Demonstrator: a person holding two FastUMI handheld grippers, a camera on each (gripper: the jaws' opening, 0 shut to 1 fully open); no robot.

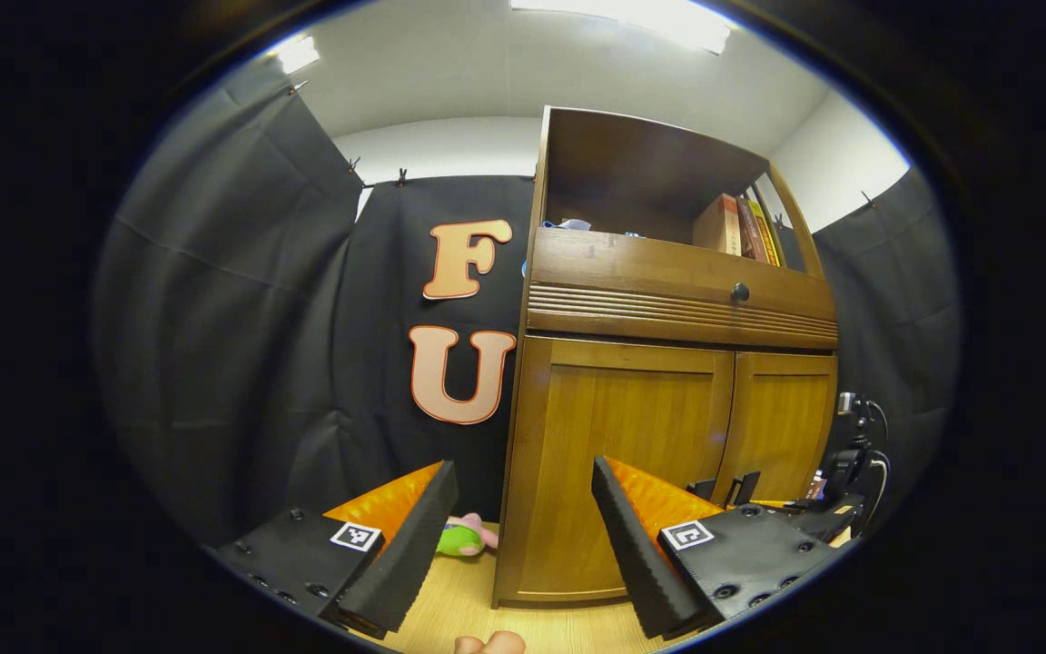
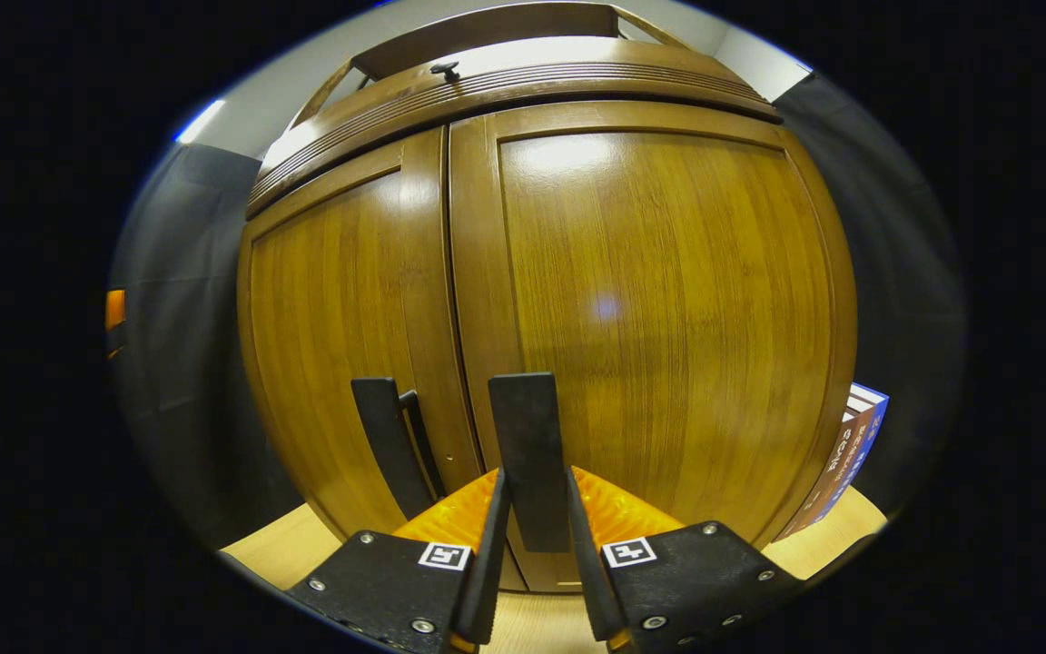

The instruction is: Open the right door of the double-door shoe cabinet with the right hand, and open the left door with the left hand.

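Observation:
The wooden shoe cabinet stands ahead with its left door and right door both closed. Two dark bar handles sit low at the centre seam. My left gripper hangs open some way in front of the left door, holding nothing. In the right gripper view the doors are very near. My right gripper is shut on the right door's handle, a flat upright bar between both fingers. The left door's handle stands free just to the left.
Above the doors is a drawer with a round knob, and an open shelf holds books. A green and pink plush toy lies on the wooden floor left of the cabinet. A book leans at the cabinet's right side.

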